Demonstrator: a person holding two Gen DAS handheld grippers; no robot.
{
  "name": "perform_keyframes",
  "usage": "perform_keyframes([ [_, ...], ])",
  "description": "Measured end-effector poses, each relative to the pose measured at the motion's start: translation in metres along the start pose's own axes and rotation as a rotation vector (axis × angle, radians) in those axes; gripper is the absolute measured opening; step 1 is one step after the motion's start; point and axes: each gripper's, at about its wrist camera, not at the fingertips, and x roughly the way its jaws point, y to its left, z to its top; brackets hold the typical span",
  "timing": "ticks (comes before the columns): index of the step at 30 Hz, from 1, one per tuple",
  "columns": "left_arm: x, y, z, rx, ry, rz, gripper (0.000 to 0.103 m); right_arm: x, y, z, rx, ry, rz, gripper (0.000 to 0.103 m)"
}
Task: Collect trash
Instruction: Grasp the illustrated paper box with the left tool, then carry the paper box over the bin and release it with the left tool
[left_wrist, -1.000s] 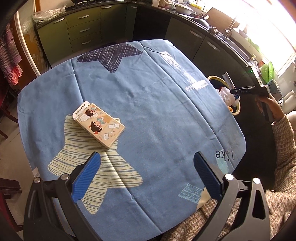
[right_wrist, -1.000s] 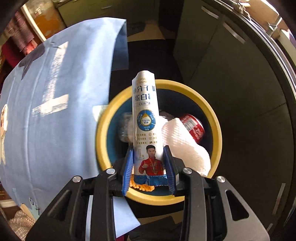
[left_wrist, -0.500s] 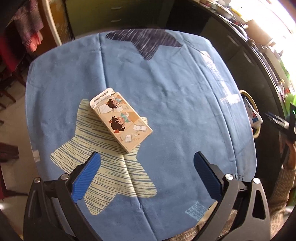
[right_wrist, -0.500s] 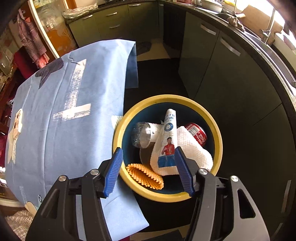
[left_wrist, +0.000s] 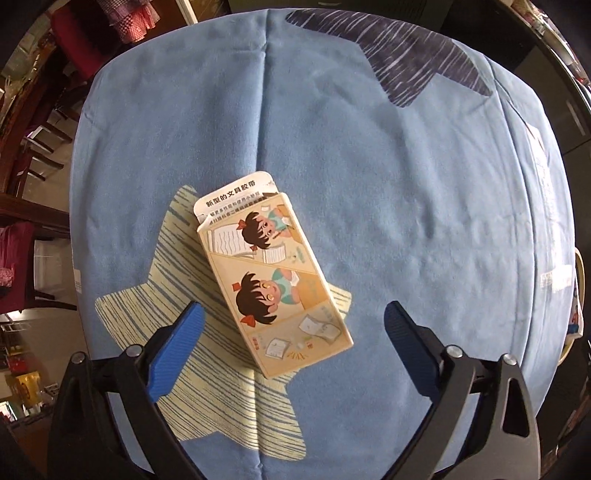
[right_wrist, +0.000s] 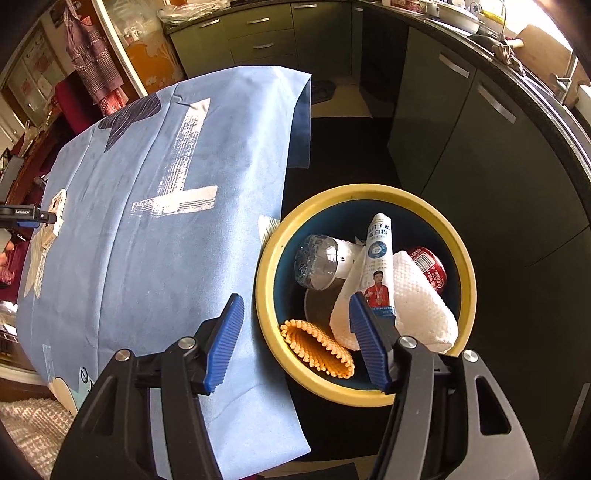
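A beige cartoon-printed carton (left_wrist: 273, 280) lies flat on the blue tablecloth (left_wrist: 388, 177), its torn flap end pointing away. My left gripper (left_wrist: 291, 347) is open, just above the carton's near end, which lies between the fingers. My right gripper (right_wrist: 295, 339) is open and empty over the near rim of the yellow-rimmed bin (right_wrist: 369, 395) beside the table. In the bin lie a white tube package (right_wrist: 379, 266), a clear plastic bottle (right_wrist: 317, 266), a white towel (right_wrist: 421, 310), a red cola can (right_wrist: 430, 267) and an orange ridged piece (right_wrist: 317, 347).
Dark green kitchen cabinets (right_wrist: 461, 140) stand right behind the bin. Wooden chairs (left_wrist: 40, 140) stand at the table's left side. The tablecloth hangs over the table edge (right_wrist: 258, 406) next to the bin. The carton shows far off in the right wrist view (right_wrist: 55, 218).
My right gripper opened and let the white tube package drop into the bin, then drew back. My left gripper moved forward over the table until the carton's near end lay between its fingers.
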Motion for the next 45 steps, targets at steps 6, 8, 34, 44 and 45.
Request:
perform_keyframes([
  [6,0.018,0.008,0.003,-0.07,0.051,0.004,0.082,0.0,0.0,-0.005,-0.018,-0.001,0.017,0.064],
  [8,0.02,0.011,0.003,-0.085,0.052,-0.002,0.082,0.001,-0.002,-0.006,-0.017,-0.001,0.019,0.064],
  [34,-0.008,-0.018,0.014,0.321,-0.057,-0.083,0.058,-0.002,0.012,-0.001,-0.042,0.015,0.023,0.064],
  [44,-0.05,-0.073,-0.004,0.499,-0.148,-0.136,0.058,-0.011,0.012,-0.002,-0.044,0.013,0.006,0.064],
  [45,-0.053,-0.08,-0.006,0.514,-0.149,-0.147,0.058,-0.013,0.01,-0.002,-0.039,0.011,0.003,0.064],
])
